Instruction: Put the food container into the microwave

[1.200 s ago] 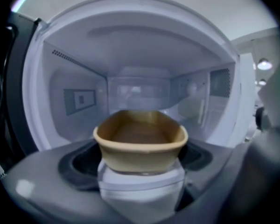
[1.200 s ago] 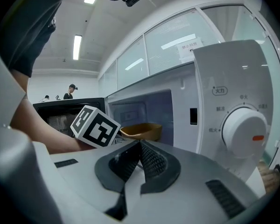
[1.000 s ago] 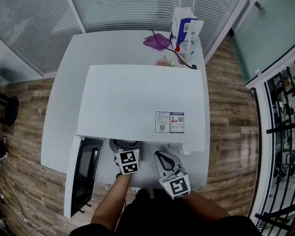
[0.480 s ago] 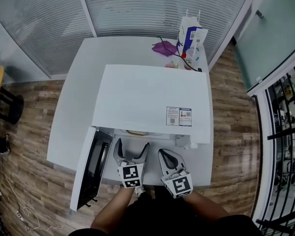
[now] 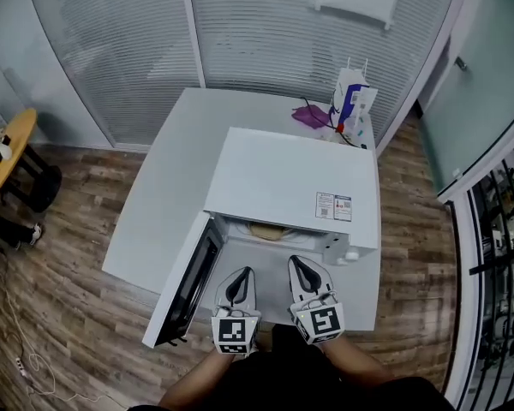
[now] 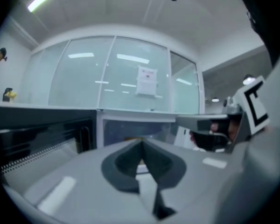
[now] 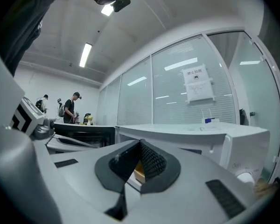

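The white microwave point(image 5: 291, 178) stands on a white table, its door point(image 5: 188, 281) swung open to the left. Inside its cavity lies the tan food container point(image 5: 264, 229), only partly seen under the top edge. My left gripper point(image 5: 242, 275) is shut and holds nothing, a little in front of the opening. Beside it, my right gripper point(image 5: 298, 266) is also shut and empty. In the right gripper view a tan piece of the container point(image 7: 138, 171) shows through the notch of the right gripper point(image 7: 140, 146). The left gripper view shows the left gripper point(image 6: 142, 146) closed, facing the cavity.
The table point(image 5: 171, 187) carries a white and blue bag point(image 5: 351, 105) and a purple cloth point(image 5: 313, 116) behind the microwave. Glass walls with blinds stand behind. A small yellow round table point(image 5: 8, 139) is at the far left on the wooden floor. Persons point(image 7: 70, 107) stand far off.
My left gripper has drawn back out of the microwave opening and its jaws have gone from spread to shut. The head has moved back, so the open door and cavity show more.
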`<state>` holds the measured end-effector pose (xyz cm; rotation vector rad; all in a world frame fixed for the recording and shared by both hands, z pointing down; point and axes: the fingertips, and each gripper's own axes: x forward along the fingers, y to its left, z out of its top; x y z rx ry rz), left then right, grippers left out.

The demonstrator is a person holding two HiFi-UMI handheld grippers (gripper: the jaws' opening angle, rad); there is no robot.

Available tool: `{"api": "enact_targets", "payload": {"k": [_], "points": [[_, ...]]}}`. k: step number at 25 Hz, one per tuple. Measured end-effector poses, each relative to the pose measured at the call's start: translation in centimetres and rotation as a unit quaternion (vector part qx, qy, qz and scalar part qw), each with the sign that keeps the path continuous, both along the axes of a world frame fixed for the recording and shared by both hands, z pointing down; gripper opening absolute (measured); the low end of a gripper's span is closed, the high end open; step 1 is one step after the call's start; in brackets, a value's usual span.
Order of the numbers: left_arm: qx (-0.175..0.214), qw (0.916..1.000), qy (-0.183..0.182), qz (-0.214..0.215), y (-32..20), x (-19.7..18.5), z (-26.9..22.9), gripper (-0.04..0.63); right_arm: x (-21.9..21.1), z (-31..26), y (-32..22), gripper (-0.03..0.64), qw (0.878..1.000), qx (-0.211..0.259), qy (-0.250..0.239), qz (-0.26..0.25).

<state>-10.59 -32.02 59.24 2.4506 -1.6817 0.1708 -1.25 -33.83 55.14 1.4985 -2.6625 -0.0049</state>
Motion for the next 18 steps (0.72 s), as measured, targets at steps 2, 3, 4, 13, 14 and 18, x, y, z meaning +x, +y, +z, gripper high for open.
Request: {"api": "enact_targets", "payload": {"k": [2, 3, 4, 13, 14, 18], "points": [[0.008, 0.9999, 0.004, 0.006, 0.9, -0.5, -0.9, 0.005, -0.8, -1.0, 0.4, 0.006, 1.0, 0.011, -0.004, -0.002], [0.012, 0.9999, 0.006, 0.01, 1.3, -0.7, -1.3, 0.005, -1.1, -1.5, 0.6, 0.006, 1.0, 0.016, -0.006, -0.004], [0.017, 0.9997, 0.006, 0.014, 1.6, -0.9, -1.7, 0.005, -1.5, -1.9, 0.8, 0.006, 1.0, 0.02, -0.007, -0.005], [0.049, 0.9981, 0.003, 0.038, 2.7, -1.8, -5.0, 0.005, -1.5, -5.2, 3.0, 0.005, 0.999, 0.046, 0.01, 0.012], [0.053, 0.9978, 0.003, 0.04, 2.7, -1.8, -5.4, 0.005, -1.4, -5.5, 3.0, 0.005, 0.999, 0.049, 0.011, 0.015], [0.061, 0.9971, 0.007, 0.046, 3.2, -1.6, -5.9, 0.005, -1.4, -6.2, 3.6, 0.005, 0.998, 0.056, 0.011, 0.021]]}}
